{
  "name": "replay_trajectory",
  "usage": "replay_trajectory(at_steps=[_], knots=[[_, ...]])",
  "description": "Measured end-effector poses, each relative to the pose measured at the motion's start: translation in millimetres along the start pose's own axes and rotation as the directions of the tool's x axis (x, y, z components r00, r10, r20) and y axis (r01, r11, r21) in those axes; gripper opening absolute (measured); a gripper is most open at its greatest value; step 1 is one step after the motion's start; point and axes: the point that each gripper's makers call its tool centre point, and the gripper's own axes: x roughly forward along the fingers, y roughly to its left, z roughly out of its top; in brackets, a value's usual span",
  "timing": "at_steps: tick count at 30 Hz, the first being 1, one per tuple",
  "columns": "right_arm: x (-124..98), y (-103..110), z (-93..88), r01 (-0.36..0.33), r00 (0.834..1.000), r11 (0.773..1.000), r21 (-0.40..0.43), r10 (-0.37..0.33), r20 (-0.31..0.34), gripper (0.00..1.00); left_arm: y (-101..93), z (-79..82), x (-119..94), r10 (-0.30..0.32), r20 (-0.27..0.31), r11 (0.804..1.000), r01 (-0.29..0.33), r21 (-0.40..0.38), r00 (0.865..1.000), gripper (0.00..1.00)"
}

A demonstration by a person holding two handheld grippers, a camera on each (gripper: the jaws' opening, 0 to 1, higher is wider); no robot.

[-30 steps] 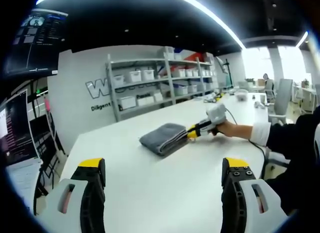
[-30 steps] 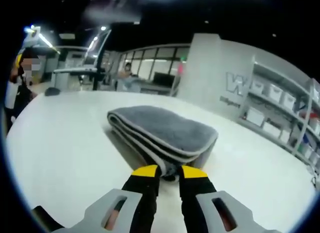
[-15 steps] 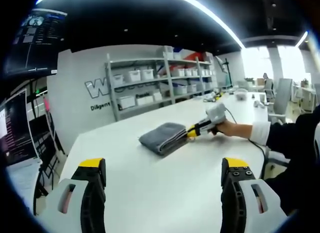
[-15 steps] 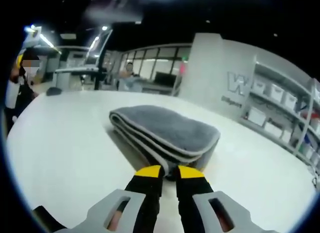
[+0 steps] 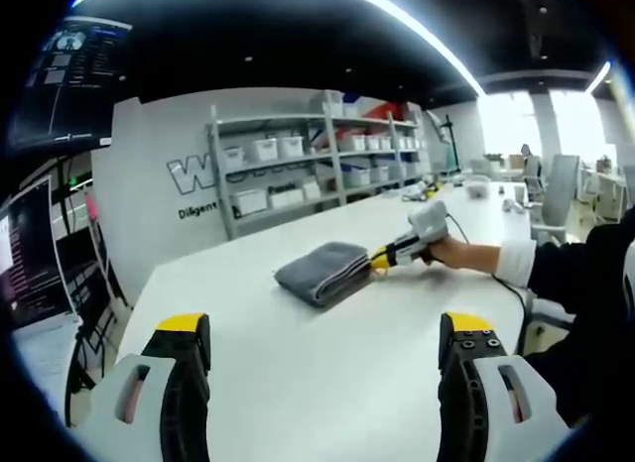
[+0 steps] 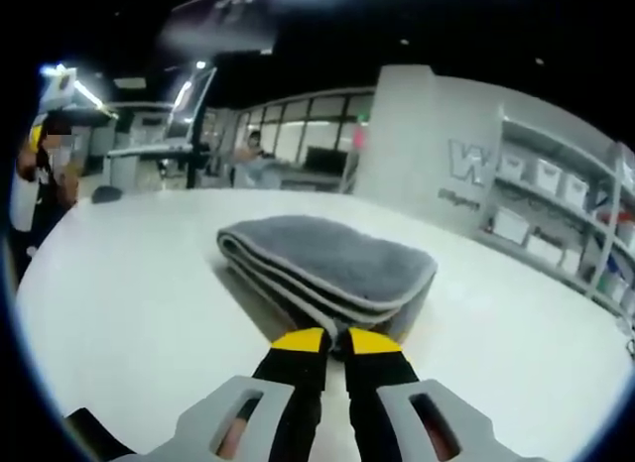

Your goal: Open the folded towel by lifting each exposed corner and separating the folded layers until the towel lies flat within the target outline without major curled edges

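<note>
Right gripper [image 6: 335, 340] has narrowed its jaws, now pinching the towel [image 6: 332, 267] edge at six o'clock; left gripper [image 5: 327, 333] gapes wide over bare table [image 5: 327, 383].

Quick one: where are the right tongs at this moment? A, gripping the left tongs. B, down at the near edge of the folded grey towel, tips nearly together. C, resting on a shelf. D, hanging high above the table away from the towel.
B: the right tongs sit low at the near edge of the folded grey towel, yellow tips almost closed; whether they pinch a layer is unclear.
</note>
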Motion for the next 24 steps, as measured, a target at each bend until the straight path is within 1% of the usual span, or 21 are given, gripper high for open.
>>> replay_trajectory(at_steps=[18, 24], knots=[[-8, -1, 11.8, 0.012, 0.999, 1.000, 0.028, -0.014, 0.046, 0.00, 0.1, -1.5, -3, 0.003, -0.001, 1.000, -0.003, -0.009, 1.000, 0.95], [-9, 0, 14.2, 0.015, 0.998, 1.000, 0.020, -0.017, 0.053, 0.00, 0.5, -1.7, -4, 0.005, -0.004, 1.000, -0.005, -0.005, 1.000, 0.95]])
